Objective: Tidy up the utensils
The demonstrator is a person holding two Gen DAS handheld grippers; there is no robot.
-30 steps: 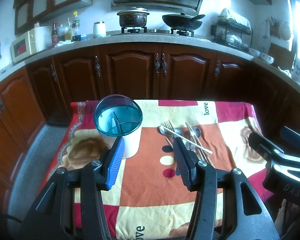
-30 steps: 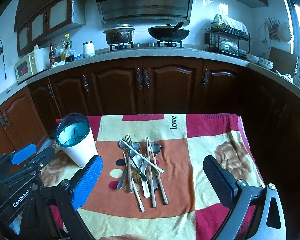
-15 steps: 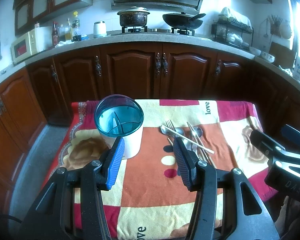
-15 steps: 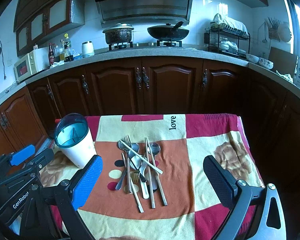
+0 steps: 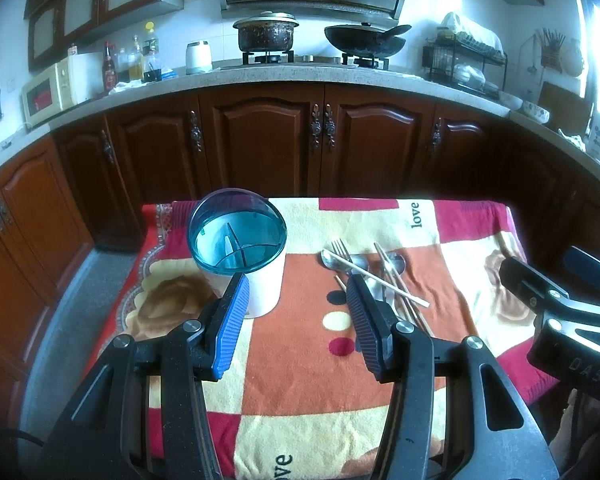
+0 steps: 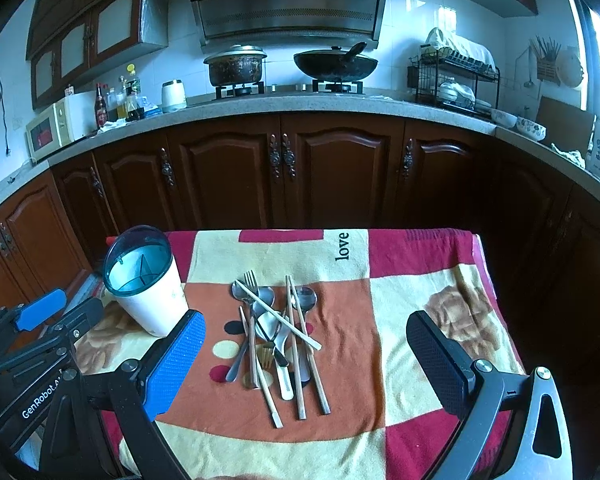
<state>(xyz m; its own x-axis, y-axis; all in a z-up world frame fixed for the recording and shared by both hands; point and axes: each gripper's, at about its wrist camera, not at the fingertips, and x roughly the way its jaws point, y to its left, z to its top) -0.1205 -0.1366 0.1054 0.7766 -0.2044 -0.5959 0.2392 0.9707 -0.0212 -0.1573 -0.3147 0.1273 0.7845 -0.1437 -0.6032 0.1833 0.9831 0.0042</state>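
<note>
Utensils (image 6: 278,336): lying mid-table, between the fingers of right gripper (image 6: 304,360), which is gaping wide.
Left gripper (image 5: 296,320): hovering half-open beside holder (image 5: 242,256).

Left gripper (image 5: 296,320): black frame with triangular cut-outs and silver screw heads at the pivots; ribbed finger pads, one blue (image 5: 230,326), one dark. Right gripper (image 6: 304,364): the same black build, with one textured blue pad and one black. White "GenRobot" lettering marked the left frame in the right wrist view.
</note>
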